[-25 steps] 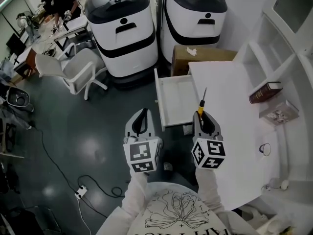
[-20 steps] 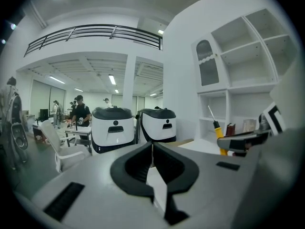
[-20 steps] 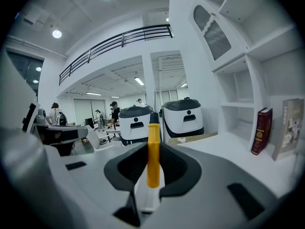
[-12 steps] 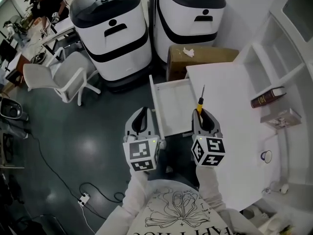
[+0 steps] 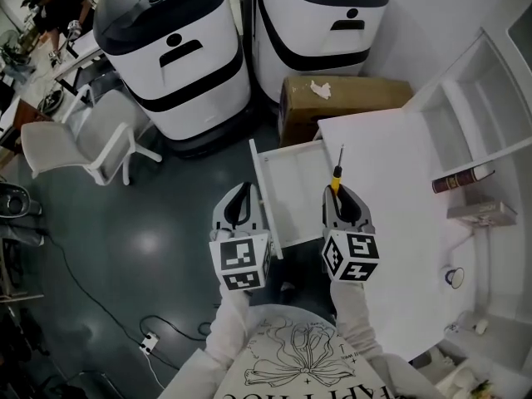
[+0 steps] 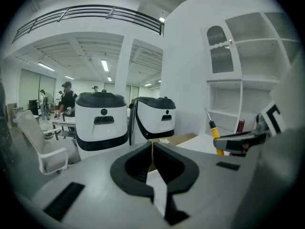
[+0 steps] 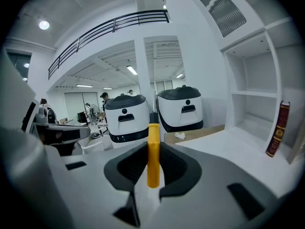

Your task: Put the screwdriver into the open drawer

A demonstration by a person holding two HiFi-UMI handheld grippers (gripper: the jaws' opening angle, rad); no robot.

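The head view comes through bright and evenly lit from above, with only faint, soft shadows. The white table (image 5: 399,223) at right is nearly washed out, while the dark floor (image 5: 150,243) at left carries a pale sheen of reflected light. Straight lines bow toward the frame edges.

Both gripper views sit inside a black round vignette with heavy wide-angle bending. Ceiling strip lights (image 6: 105,65) glow left of centre in the left gripper view, and a round lamp (image 7: 44,25) flares at upper left of the right one.

Close to the lens, the left hand-held gripper (image 6: 152,147) and right hand-held gripper (image 7: 153,144) look soft to me. The yellow handle of the screwdriver (image 7: 153,159) is slightly blurred.
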